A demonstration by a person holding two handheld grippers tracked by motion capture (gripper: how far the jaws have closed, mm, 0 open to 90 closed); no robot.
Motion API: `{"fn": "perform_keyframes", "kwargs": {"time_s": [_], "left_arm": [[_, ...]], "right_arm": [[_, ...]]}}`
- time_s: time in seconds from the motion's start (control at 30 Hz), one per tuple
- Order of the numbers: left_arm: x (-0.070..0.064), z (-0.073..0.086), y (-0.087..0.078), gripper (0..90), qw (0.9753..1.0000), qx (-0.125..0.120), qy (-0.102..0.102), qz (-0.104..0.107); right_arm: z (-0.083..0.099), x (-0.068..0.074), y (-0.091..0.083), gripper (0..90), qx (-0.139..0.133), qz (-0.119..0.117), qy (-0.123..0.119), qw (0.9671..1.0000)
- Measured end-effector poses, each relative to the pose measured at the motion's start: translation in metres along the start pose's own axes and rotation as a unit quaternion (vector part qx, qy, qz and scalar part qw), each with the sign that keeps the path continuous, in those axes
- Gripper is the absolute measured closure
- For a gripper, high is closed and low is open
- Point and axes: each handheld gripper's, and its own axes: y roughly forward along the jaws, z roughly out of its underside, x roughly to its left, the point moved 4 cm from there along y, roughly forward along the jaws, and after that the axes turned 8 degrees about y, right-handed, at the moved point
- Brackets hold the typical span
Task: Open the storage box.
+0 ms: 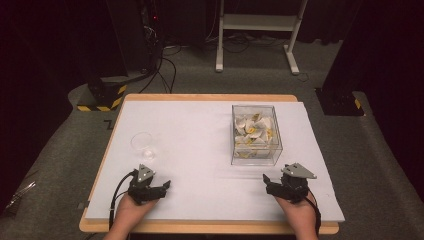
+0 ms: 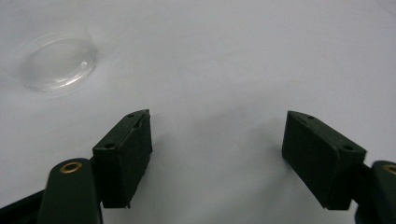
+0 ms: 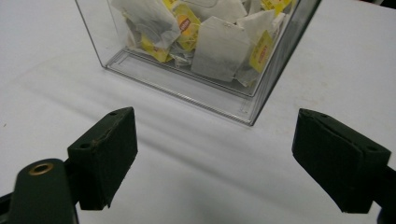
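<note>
Clear box of tea bags (image 1: 256, 135) at 11 o'clock from right gripper (image 1: 272, 184), near, jaws wide apart and empty. Clear cup (image 1: 143, 143) at 12 o'clock from left gripper (image 1: 161, 187), likewise spread, empty. Right nearer the box

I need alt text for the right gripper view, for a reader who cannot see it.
A clear plastic box full of tea bags stands on a white table, just beyond the right gripper, whose two black fingers are wide open and hold nothing.
</note>
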Motion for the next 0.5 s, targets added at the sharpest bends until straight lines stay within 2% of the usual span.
{"fn": "perform_keyframes", "kwargs": {"time_s": [0.5], "left_arm": [[0.000,0.000,0.000,24.5,1.0000,0.001,0.001,0.001]], "right_arm": [[-0.004,0.025,0.001,14.5,-0.006,-0.020,-0.021,0.9996]]}}
